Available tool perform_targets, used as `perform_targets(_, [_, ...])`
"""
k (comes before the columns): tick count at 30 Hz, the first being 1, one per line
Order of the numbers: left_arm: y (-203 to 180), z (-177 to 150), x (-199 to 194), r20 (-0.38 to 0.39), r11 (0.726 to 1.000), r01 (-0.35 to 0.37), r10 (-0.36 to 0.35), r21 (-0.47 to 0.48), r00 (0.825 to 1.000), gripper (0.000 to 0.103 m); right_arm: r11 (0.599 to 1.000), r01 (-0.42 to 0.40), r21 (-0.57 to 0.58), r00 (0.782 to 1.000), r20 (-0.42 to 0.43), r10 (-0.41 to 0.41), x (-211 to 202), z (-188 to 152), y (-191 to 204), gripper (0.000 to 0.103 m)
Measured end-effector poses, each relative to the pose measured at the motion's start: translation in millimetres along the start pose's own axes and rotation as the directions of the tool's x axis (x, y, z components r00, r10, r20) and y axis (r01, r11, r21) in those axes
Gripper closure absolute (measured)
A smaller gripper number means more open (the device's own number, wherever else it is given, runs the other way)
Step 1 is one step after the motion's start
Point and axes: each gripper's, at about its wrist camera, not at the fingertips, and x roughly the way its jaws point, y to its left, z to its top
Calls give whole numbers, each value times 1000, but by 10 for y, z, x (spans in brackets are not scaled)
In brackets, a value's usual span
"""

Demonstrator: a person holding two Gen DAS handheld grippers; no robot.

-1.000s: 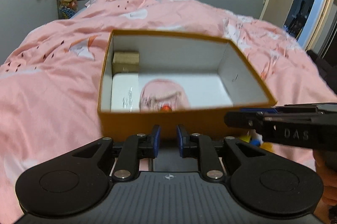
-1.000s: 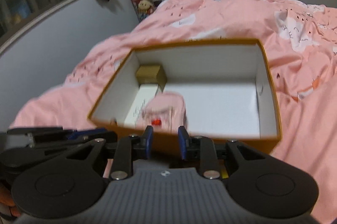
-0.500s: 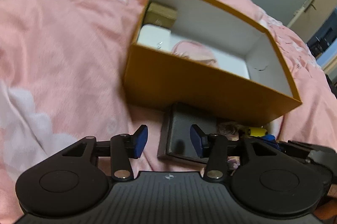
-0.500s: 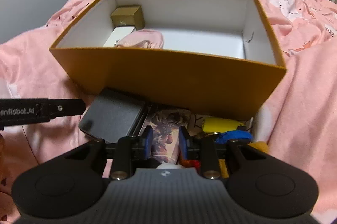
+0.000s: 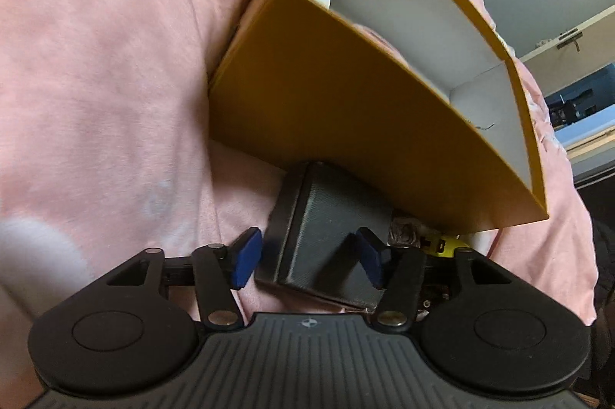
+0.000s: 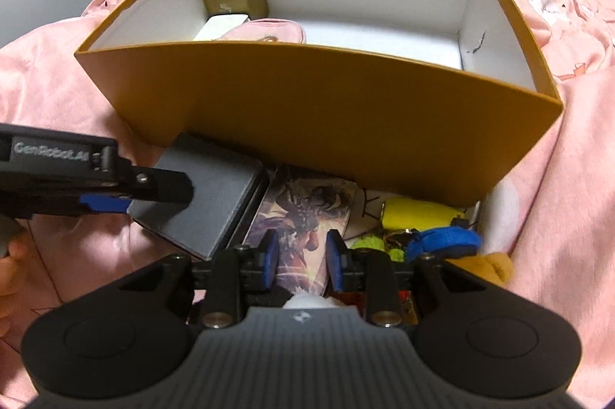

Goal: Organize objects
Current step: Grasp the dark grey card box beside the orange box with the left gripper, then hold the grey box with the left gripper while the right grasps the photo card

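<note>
Left gripper: jaws apart, straddling the near left corner of the dark grey case, not yet clamped; case lies on the pink bedding, its far end touching the orange box at 12 o'clock; judgement: advance until both pads bracket the case's side walls, close squarely, lift clear of the box wall before carrying over; right gripper: jaws slightly apart, empty, above the picture card
</note>
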Motion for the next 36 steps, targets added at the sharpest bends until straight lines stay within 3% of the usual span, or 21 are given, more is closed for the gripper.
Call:
perform_targets(6, [-4, 1, 177, -27, 1000, 17, -17, 14, 1000, 22, 999, 14, -30, 1000, 0, -14, 37, 9, 32, 66])
perform_targets(9, [-16, -6, 223, -31, 1000, 20, -19, 21, 999, 22, 999, 16, -37, 1000, -2, -16, 47, 13, 32, 64])
perform_targets(18, [-56, -89, 36, 31, 998, 28, -30, 54, 999, 48, 999, 27, -41, 1000, -7, -27, 40, 6, 34, 61])
perform_targets(22, [-240, -136, -111, 92, 992, -28, 17, 125, 996, 55, 997, 43, -71, 999, -11, -44, 5, 19, 96, 60])
perform_targets(28, [-430, -184, -347, 189, 946, -222, 179, 236, 966, 57, 975, 77, -206, 996, -20, -83, 10, 77, 324, 47])
perform_targets(31, [-351, -206, -374, 183, 943, -236, 196, 235, 964, 56, 955, 109, -275, 990, -56, -129, 140, 151, 471, 38])
perform_targets(36, [-231, -171, -315, 159, 954, -216, 185, 209, 970, 56, 922, 167, -348, 975, -83, -208, 357, 165, 614, 35])
